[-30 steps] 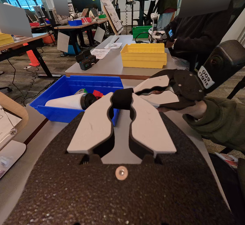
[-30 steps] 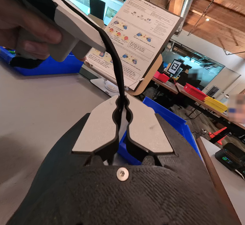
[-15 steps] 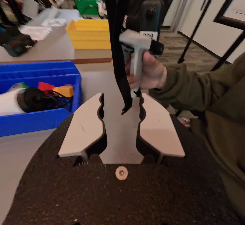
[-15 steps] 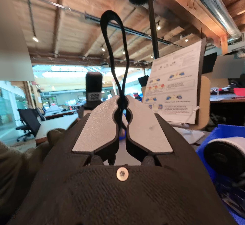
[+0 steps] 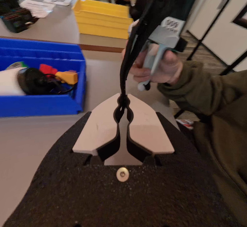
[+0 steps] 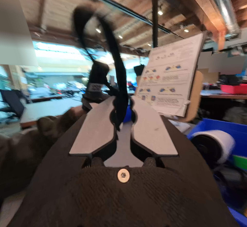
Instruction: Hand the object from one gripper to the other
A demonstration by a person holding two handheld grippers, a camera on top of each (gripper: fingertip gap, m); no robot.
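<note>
We are at the point of exchange: our left gripper (image 5: pixel 123 96), its pale grey fingers in a black foam body, has its tips pinched together on the lower end of a long black fabric strap (image 5: pixel 125 73), while our right gripper (image 6: pixel 122 98) stands parted, a clear gap between its fingers and the strap hanging loose in that gap, lying against the left-hand finger (image 6: pixel 96 124) but not clamped. We judge the handover to be in its closing step, with the hold already passed to the left side.

In the left wrist view the strap rises from the pinched tips toward the upper right, past the grey handle of the right gripper (image 5: pixel 160 44) and the hand (image 5: pixel 159 66) in an olive sleeve that holds it. In the right wrist view the strap climbs in a tall, blurred loop (image 6: pixel 98 36) above the fingers. It looks flat, soft and limp, doubled on itself, and it should sag and swing the moment one end is freed.

What the next move calls for, as we read it, is drawing the right gripper back and clear without snagging the loop, while the left keeps its pinch firm near the tips, where little of the strap is caught.

Behind the exchange, a blue plastic bin (image 5: pixel 44 104) of mixed items sits on the grey tabletop (image 5: pixel 104 76), with a yellow plastic bin (image 5: pixel 102 24) on the table beyond.
</note>
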